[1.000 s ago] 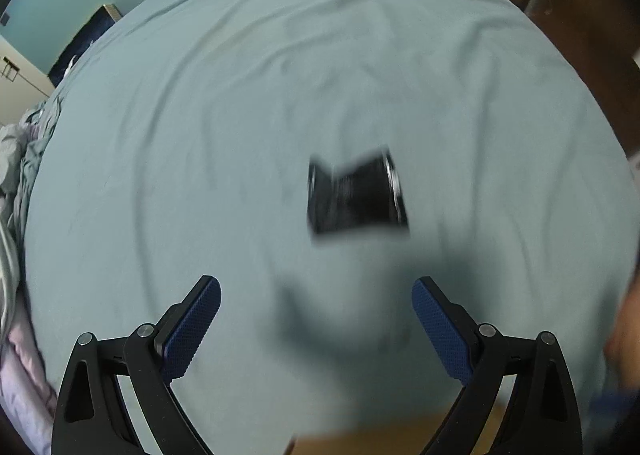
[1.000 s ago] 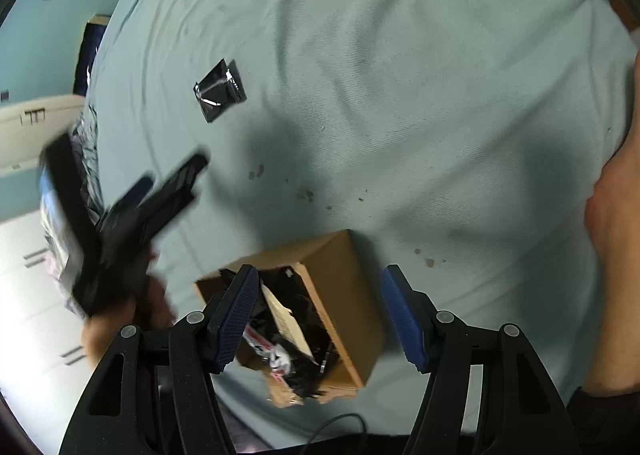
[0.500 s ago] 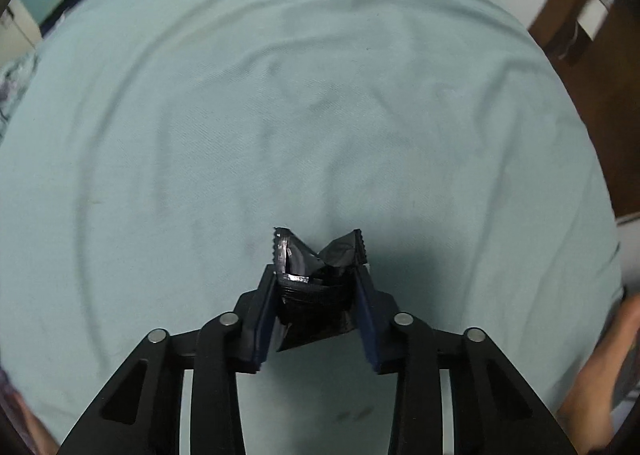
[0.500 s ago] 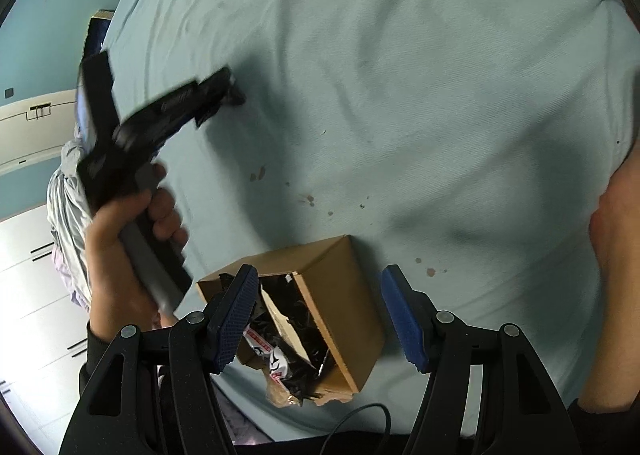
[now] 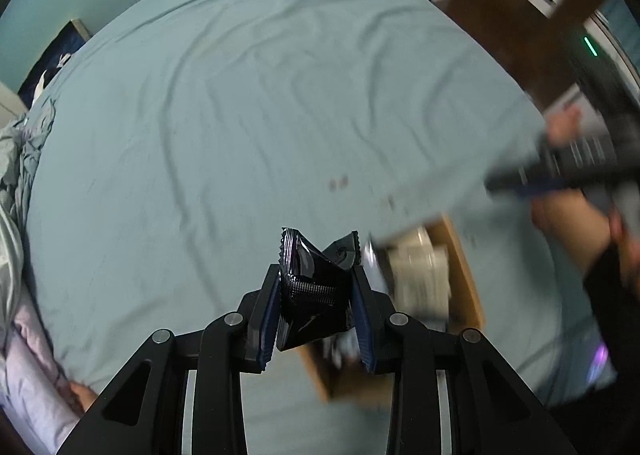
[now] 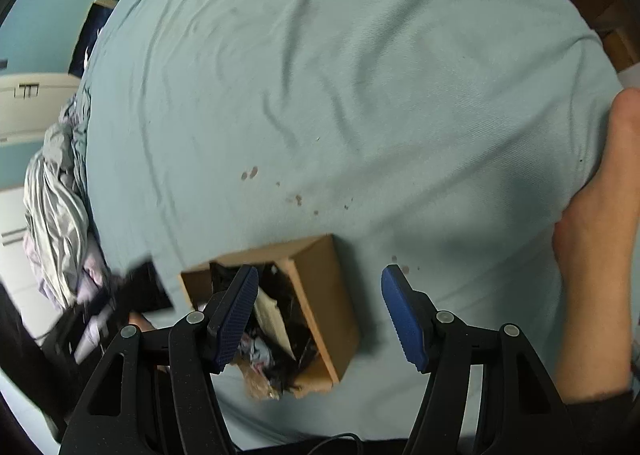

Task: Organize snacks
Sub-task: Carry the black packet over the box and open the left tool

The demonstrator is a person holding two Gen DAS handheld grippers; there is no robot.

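1. Black packet (image 5: pixel 310 287) pinched between the blue pads (image 5: pixel 267 315) of the left gripper (image 5: pixel 316 295), lifted off the sheet (image 5: pixel 240 115).
2. Long axis running away from the camera, along the fingers: serrated far end up and forward, splayed into two corners, near end down between the fingers.
3. Crumpled at the middle where squeezed, ribbed seam lying crosswise between the pads.
4. Left jaws just closed hard onto the packet; clamped on it, narrow gap.
5. Held just left of and above the cardboard box (image 5: pixel 464 255), which sits blurred below and to the right in the left view.
6. Right gripper (image 6: pixel 320 311) spread apart, nothing between its pads, hanging over the box (image 6: pixel 324 287).
7. Box open at the top, filled with dark wrappers and a pale card; exact contents hard to make out.
8. Left gripper seen only as a dark blur (image 6: pixel 136 295) at the box's left side in the right view.
9. Surface: a bed under a wrinkled pale teal sheet with a few small brown spots (image 6: pixel 249 173).
10. Bunched grey bedding (image 6: pixel 56 207) at the left edge; a bare foot (image 6: pixel 596 239) at the right.
11. Room: pale blue wall (image 5: pixel 48 7) beyond the bed, brown wooden furniture (image 5: pixel 500 7) at the far right.
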